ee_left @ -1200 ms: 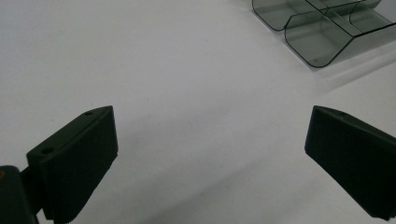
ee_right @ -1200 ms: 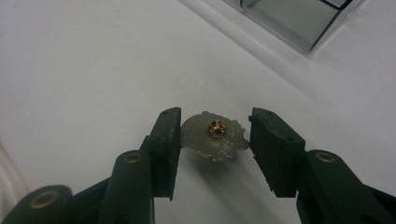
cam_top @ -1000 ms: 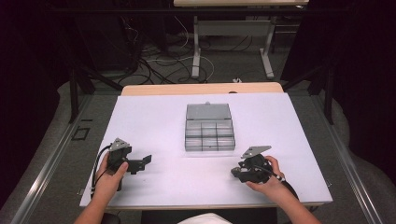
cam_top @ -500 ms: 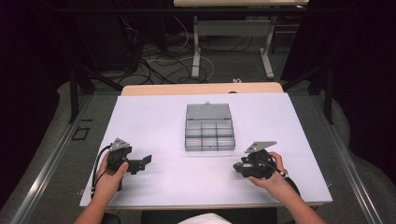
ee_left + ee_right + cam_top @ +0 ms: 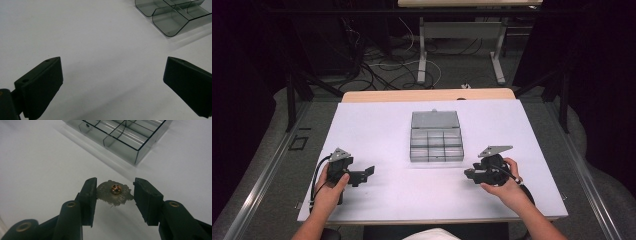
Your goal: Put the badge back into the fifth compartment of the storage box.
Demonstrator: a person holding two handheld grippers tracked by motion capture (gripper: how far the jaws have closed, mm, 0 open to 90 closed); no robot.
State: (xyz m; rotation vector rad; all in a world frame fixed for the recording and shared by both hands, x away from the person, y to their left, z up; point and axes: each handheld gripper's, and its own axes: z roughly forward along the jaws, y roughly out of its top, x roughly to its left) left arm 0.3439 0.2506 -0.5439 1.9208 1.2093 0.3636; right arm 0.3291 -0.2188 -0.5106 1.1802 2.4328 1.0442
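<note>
Right gripper [image 5: 115, 192] clamped on one silvery filigree brooch [image 5: 113, 193] with one small copper stud at its centre, just above the white table [image 5: 377, 130]. Beyond, near, one clear compartment box [image 5: 120, 137], lid laid back. Left gripper [image 5: 112, 85] spread wide, holding nothing, well apart at the table's other side.

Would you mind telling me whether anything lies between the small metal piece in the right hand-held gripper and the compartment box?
Nothing visible does. The right hand-held gripper is shut on the small metal piece, and only bare white table lies between it and the open compartment box, whose nearest cells look empty.
</note>
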